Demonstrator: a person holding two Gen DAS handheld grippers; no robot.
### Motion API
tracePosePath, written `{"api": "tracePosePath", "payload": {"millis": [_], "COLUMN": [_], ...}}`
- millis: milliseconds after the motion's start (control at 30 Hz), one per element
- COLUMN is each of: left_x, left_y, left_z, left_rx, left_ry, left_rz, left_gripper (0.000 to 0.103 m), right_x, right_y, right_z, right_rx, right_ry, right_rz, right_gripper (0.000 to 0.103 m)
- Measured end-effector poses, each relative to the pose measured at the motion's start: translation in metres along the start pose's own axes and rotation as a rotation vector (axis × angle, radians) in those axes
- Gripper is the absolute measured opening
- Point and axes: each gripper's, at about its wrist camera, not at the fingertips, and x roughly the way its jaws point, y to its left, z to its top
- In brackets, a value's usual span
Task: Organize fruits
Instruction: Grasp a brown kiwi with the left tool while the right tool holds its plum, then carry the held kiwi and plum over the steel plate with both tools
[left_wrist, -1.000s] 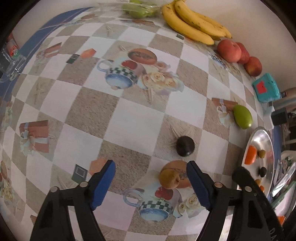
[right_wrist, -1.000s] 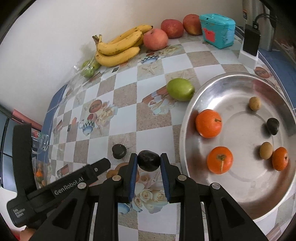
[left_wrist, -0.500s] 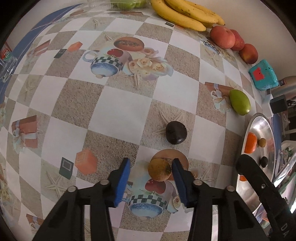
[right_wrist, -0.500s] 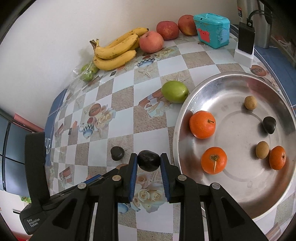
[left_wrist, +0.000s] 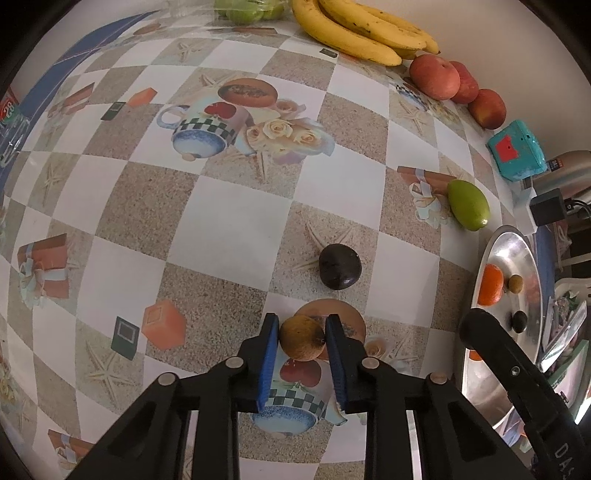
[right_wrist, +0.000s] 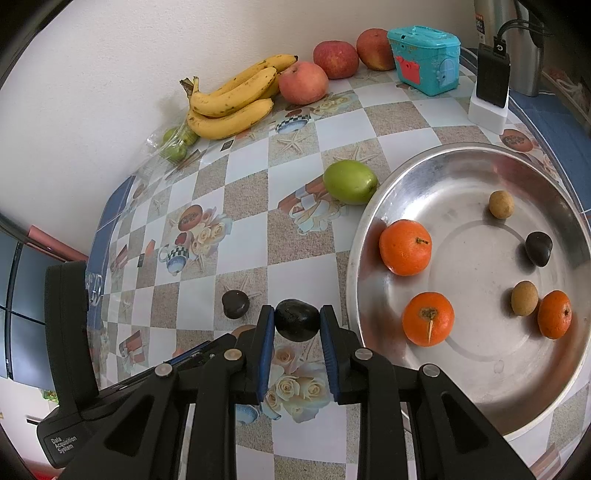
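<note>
Checkered worktop (left_wrist: 236, 229) against a plain wall, fruit scattered. Left gripper (left_wrist: 302, 336) jaws pinch a small round brown fruit (left_wrist: 302, 338), dull tan skin, low over the cloth, likely bound for the steel tray (right_wrist: 373, 218). Loose dark fruit (left_wrist: 340, 266) lies just beyond it. Right gripper (right_wrist: 297, 320) jaws pinch a dark fruit (right_wrist: 297, 319), near-black and glossy, beside the tray, which holds oranges (right_wrist: 405, 247) and similar small fruit.

Black fingers (left_wrist: 351, 369) w/ blue pads (left_wrist: 267, 363), silver screws – white lettering
</note>
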Motion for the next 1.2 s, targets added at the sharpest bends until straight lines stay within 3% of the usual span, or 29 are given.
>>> {"api": "tracePosePath", "payload": {"millis": [633,1200], "left_x": [-0.021,-0.033], "left_y": [0.006,-0.025], "left_z": [0.002,0.007], "left_rx": [-0.028,0.003], "left_ry": [-0.085,-0.137], "left_rz": [0.032,0.05], "left_gripper": [0.028,0.028], "right_x": [-0.009,-0.025], "right_y": [-0.001,-0.03], "right_z": [0.003,0.014], "right_rx": [-0.011,0.027], "right_ry": [-0.017,-0.064], "right_rz": [0.021,-0.03], "right_gripper": [0.026,0.026]}}
